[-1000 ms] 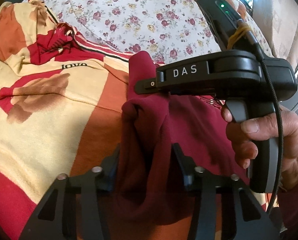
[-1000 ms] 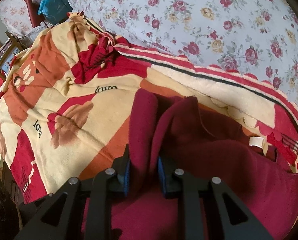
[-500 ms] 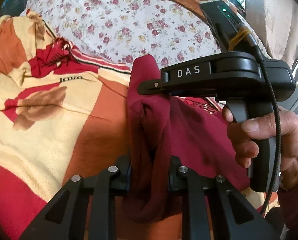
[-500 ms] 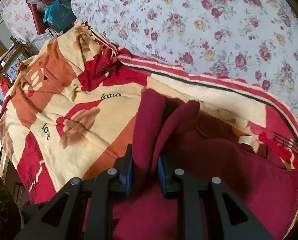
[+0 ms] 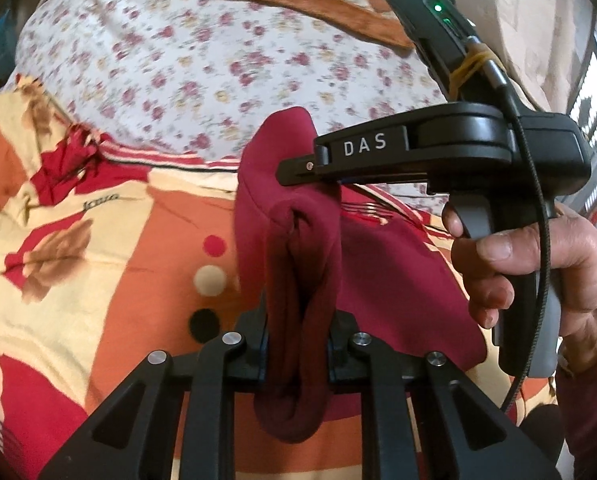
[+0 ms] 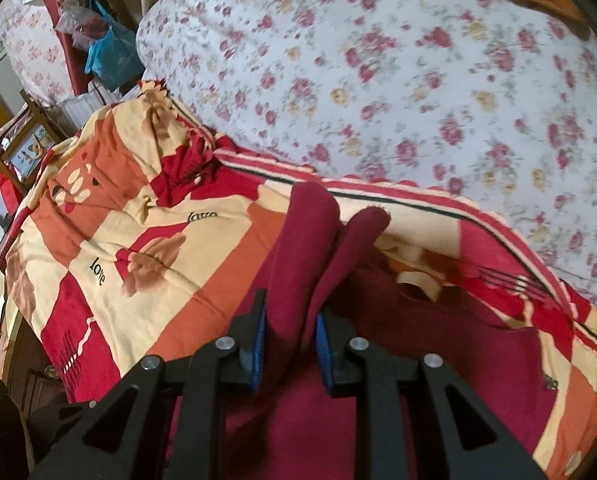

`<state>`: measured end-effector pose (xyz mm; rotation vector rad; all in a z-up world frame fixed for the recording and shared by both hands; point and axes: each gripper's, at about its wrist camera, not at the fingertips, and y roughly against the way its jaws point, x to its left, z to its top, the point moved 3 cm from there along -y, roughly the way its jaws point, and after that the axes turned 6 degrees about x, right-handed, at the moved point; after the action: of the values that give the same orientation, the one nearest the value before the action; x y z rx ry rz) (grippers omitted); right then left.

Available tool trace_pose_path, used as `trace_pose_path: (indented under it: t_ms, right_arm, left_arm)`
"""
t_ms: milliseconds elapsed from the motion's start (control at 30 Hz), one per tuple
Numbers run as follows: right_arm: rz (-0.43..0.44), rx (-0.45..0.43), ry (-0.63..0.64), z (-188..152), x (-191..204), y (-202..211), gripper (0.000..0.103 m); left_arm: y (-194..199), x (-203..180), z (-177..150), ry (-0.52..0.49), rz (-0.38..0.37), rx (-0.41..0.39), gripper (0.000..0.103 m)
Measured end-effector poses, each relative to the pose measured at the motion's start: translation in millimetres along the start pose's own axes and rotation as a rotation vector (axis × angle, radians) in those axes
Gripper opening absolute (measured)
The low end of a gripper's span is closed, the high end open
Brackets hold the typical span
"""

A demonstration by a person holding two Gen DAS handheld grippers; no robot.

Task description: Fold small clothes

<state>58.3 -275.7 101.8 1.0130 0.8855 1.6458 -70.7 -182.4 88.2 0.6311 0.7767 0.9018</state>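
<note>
Left tongs [image 5: 296, 346] clamped on a bunched fold of the maroon garment [image 5: 298, 248], cloth rising straight ahead between the fingers. Right tongs [image 6: 288, 346] pinching another fold of the same garment [image 6: 310, 248]; rest of it spread below and to their right on the patterned blanket [image 6: 110, 240]. Beyond both tongs, floral bedding [image 6: 398, 80]. Right hand [image 5: 538, 272] gripping the handle.

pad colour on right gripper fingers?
Blue pads on the black right gripper, clamped on the dark red knit garment. Clearest in right wrist view.
</note>
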Motion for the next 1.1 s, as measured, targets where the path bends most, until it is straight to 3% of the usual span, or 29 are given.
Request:
trace_pose_path:
  t_ms: [600,833,1100]
  right_arm:
    - [-0.080,-0.055,-0.114,-50.4,-110.0,73.3,0.019]
    - [-0.097,-0.041,-0.182,-76.1,-159.5,74.5,0.018]
    - [-0.113,0.005,-0.273,-105.1,-204.7,49.6,0.018]
  left_arm:
    - [-34.2,-124.4,12.2,-0.185,-0.071,0.073,0.000]
    - [-66.3,-168.6,1.0,-0.239,-0.085,0.135,0.000]
    - [-102.3,-192.5,-19.6,-0.250,-0.086,0.206,0.000]
